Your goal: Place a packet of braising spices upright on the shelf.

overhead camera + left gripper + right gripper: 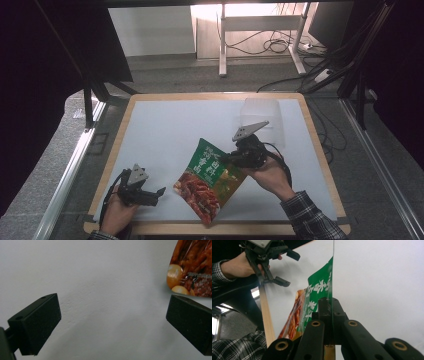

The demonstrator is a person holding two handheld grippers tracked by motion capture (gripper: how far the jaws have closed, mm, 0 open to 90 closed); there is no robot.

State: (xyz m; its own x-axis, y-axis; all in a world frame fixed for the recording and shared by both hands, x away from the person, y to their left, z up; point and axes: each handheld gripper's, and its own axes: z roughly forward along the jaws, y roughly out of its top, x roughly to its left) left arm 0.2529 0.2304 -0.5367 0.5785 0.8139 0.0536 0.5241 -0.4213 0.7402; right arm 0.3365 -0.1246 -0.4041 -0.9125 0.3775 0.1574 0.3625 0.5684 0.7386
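Holding a green and red snack pouch [209, 180] by its upper right edge, your right gripper [231, 157] sits over the middle of the table [150, 130], jaws pinched tight on the thin foil. In the right gripper view the two black jaws meet on the pouch's edge, and the pouch runs away from them edge-on, green printed panel and reddish food photo on its left face. From the high view the pouch lies slanted, its green top end up by your right gripper and its red bottom end down toward the near table edge; whether that lower end rests on the surface or hangs just above it cannot be told. Your right hand [267, 172] grasps the gripper from the lower right, with a plaid sleeve [307, 215] behind it.

Your left gripper [156, 194] rests low at the near left of the table, just left of the pouch's red end and not touching it. Its jaws stand wide apart with nothing between them; in the left gripper view the two black pads [40, 322] frame bare white tabletop, and a corner of the pouch shows at the upper right, beyond the right pad.

A clear plastic container [260, 117] stands near the far right of the table, behind your right gripper.
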